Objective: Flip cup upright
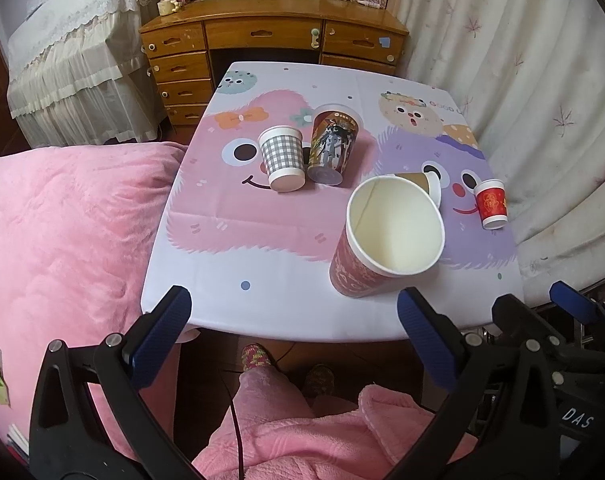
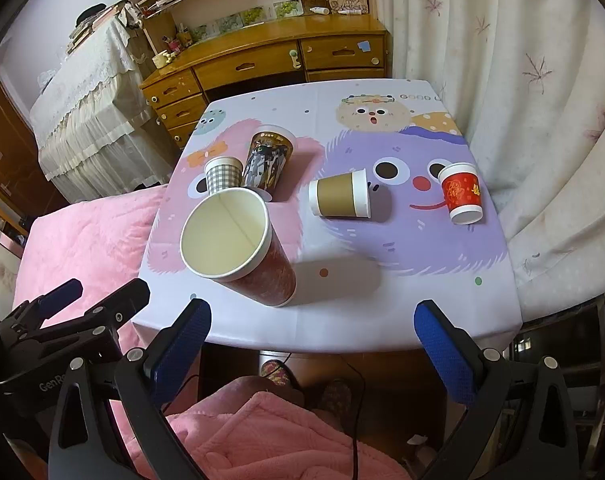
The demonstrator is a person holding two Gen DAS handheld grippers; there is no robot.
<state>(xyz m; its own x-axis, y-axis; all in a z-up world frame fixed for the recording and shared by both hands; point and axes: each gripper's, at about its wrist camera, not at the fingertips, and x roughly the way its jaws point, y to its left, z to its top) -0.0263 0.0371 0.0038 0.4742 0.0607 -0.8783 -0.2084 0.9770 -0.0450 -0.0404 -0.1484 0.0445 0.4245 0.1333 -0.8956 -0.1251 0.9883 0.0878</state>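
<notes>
Standing mouth-up, axis vertical, the red cup (image 1: pixel 386 236) sits before the spread left gripper (image 1: pixel 294 320) and right gripper (image 2: pixel 312 328).

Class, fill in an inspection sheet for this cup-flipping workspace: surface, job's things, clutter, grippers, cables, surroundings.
Surface: table under a cartoon cloth.
Job's things: big red cup upright, mouth open and empty; checked cup, picture cup and small red cup upside down; brown cup on its side.
Clutter: nothing seen on the table besides cups.
Grippers: left gripper and right gripper open, off the near edge, holding nothing.
Cables: black cable below the table, across the person's lap.
Surroundings: desk behind, curtain on the right, pink blanket on the left.
</notes>
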